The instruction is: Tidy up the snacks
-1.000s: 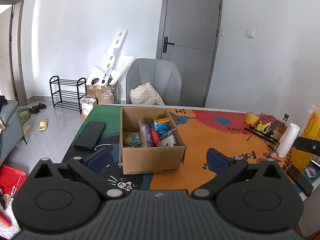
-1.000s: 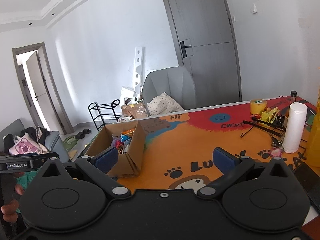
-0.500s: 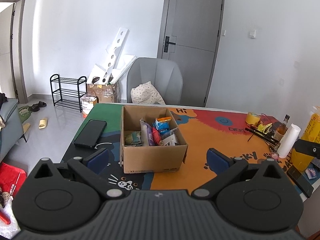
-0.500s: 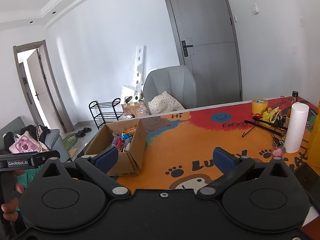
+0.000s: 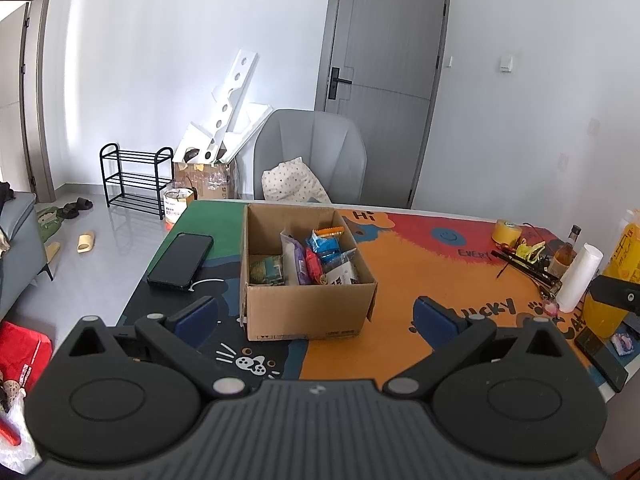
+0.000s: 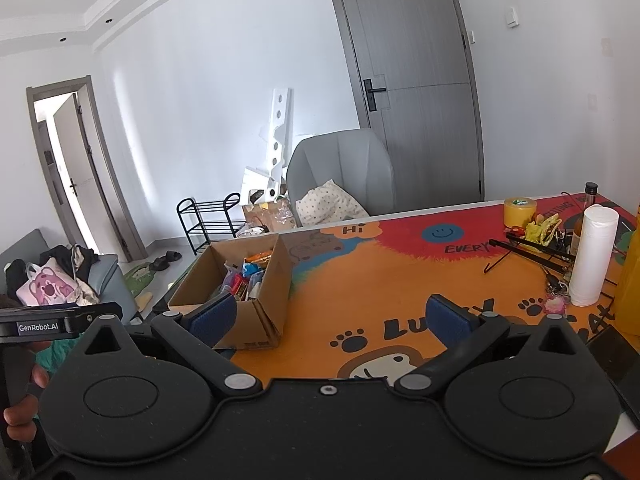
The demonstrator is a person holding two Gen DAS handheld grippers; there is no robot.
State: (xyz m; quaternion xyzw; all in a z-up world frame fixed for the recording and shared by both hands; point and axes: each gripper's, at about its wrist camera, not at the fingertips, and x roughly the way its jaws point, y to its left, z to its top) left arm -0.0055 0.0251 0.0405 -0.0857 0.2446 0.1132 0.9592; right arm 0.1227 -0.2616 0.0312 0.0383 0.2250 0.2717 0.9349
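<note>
- Cardboard box (image 5: 306,276) of snack packets (image 5: 320,258) sits on the colourful table (image 5: 420,280), beside a black phone (image 5: 180,255).
- Left claw (image 5: 316,316) hovers spread wide, empty, before the box.
- Right claw (image 6: 330,320) hangs likewise released, holding nothing, over the table.

My left tool (image 5: 316,314) is matt black plastic with ribbed blue pads. The box (image 5: 306,312) is plain brown cardboard holding glossy crinkled snack wrappers (image 5: 320,254). A printed cloth-like mat (image 6: 400,292) covers the surface; the phone (image 5: 181,255) shines like glass.
</note>
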